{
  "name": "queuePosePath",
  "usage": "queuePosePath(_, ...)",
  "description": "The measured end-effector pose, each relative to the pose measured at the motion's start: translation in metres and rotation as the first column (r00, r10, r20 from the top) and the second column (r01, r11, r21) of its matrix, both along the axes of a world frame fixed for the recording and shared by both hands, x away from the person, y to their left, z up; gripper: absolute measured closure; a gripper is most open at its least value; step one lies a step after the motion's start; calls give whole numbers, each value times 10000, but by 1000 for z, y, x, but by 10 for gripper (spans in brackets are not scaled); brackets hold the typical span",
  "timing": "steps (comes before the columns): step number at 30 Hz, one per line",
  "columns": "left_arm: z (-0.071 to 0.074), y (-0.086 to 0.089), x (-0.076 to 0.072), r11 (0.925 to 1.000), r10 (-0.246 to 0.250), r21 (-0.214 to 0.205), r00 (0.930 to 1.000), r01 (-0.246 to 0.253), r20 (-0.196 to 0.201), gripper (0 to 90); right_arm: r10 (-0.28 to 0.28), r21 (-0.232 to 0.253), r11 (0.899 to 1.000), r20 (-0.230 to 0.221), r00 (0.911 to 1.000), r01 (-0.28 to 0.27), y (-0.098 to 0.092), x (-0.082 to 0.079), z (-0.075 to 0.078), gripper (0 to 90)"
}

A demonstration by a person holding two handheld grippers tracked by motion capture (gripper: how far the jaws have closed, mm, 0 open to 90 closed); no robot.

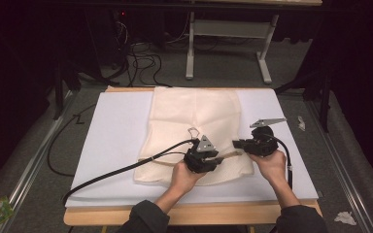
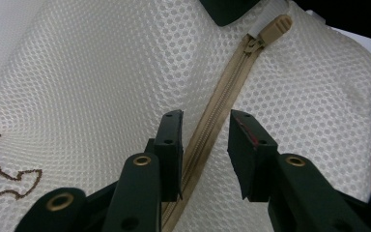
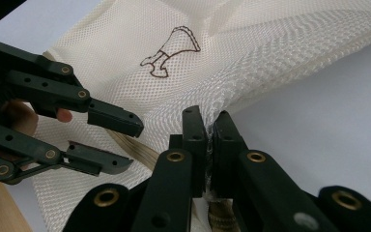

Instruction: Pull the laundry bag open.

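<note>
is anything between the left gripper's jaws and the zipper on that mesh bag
Nothing visible does. The left gripper is open with its jaws straddling the tan zipper of the mesh bag, bare mesh on either side. The right gripper pinches the bag's edge farther along, clear of that gap.

Mesh bag (image 1: 194, 131) on table (image 1: 116, 145); zipper (image 2: 217, 108) along bag's near edge.

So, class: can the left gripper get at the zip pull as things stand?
Probably yes. The left gripper straddles the zip with open fingers, and the zip pull lies farther along the mesh bag with nothing between.
</note>
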State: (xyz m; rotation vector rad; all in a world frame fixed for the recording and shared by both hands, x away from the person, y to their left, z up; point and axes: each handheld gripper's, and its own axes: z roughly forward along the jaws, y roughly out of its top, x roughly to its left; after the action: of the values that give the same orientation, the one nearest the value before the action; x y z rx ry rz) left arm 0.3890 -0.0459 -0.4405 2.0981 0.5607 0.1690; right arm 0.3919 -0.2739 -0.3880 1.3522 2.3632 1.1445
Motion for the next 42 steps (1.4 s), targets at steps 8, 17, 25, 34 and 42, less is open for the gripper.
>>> queuePosePath(8, -6, -4, 5, 9998, 48, 204, 9999, -44, -153, 692, 152, -86, 9998, -65, 9999, -153, 6, 2, 0, 882)
queuePosePath(17, -8, -5, 4, 9997, -186, -170, 9993, 180, -336, 684, 193, -93, 9998, -123, 9997, -194, 10, 4, -1, 882)
queuePosePath(25, -5, -6, 4, 9980, -252, -590, 9992, 233, -317, 685, 173, -84, 9998, -140, 9998, -174, 11, 4, -2, 882)
queuePosePath(34, -4, -8, 3, 9952, -278, -950, 9989, 240, -385, 703, 186, -92, 9998, -152, 9997, -188, 14, 5, -3, 882)
queuePosePath(42, -3, -15, 0, 9965, -295, -795, 9990, 268, -331, 695, 236, -72, 9997, -148, 9996, -237, 13, 3, -4, 882)
